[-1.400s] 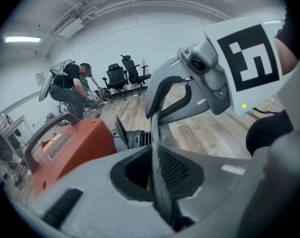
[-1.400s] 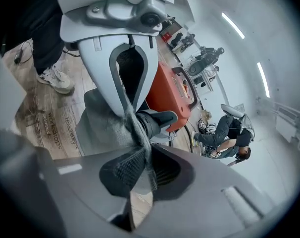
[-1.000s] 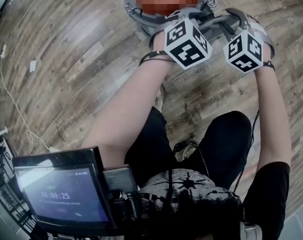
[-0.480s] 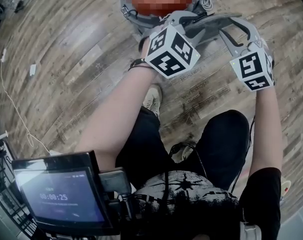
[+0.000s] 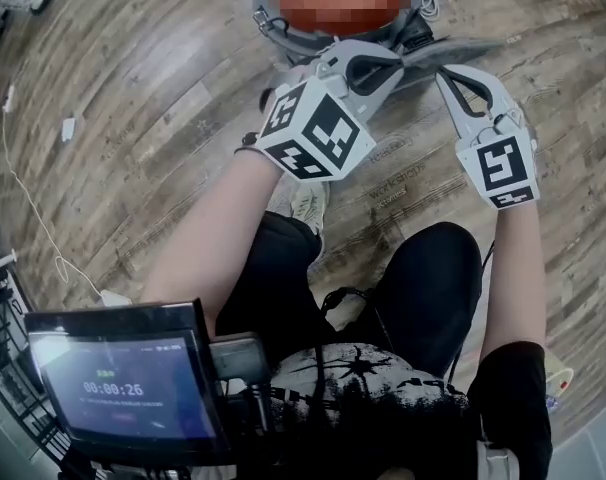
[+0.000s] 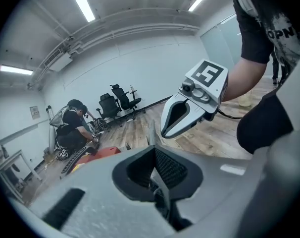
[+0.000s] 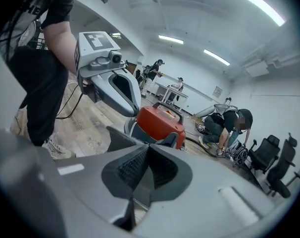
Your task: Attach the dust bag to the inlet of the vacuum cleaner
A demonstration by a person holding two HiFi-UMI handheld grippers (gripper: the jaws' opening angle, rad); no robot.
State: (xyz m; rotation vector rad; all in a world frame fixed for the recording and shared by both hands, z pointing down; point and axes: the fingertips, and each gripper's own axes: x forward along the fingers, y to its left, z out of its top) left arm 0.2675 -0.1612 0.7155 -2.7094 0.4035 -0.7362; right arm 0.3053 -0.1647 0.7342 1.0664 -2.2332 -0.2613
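Left gripper point(image 5: 398, 63) and right gripper point(image 5: 443, 71) with jaws just closed, each pinching the thin grey dust bag point(image 5: 465, 46), bag held flat between them, near the red vacuum cleaner point(image 7: 159, 125) on the wooden floor point(image 5: 133, 118)

Black office chairs point(image 6: 112, 105) stood by the wall point(image 6: 140, 68), and a white cord point(image 5: 31, 213) lay on the wooden floor point(image 5: 153, 118).

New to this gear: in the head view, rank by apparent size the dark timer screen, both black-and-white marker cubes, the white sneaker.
Largest first:
Dark timer screen
Left black-and-white marker cube, perhaps just nearer
Right black-and-white marker cube
White sneaker, partly hidden
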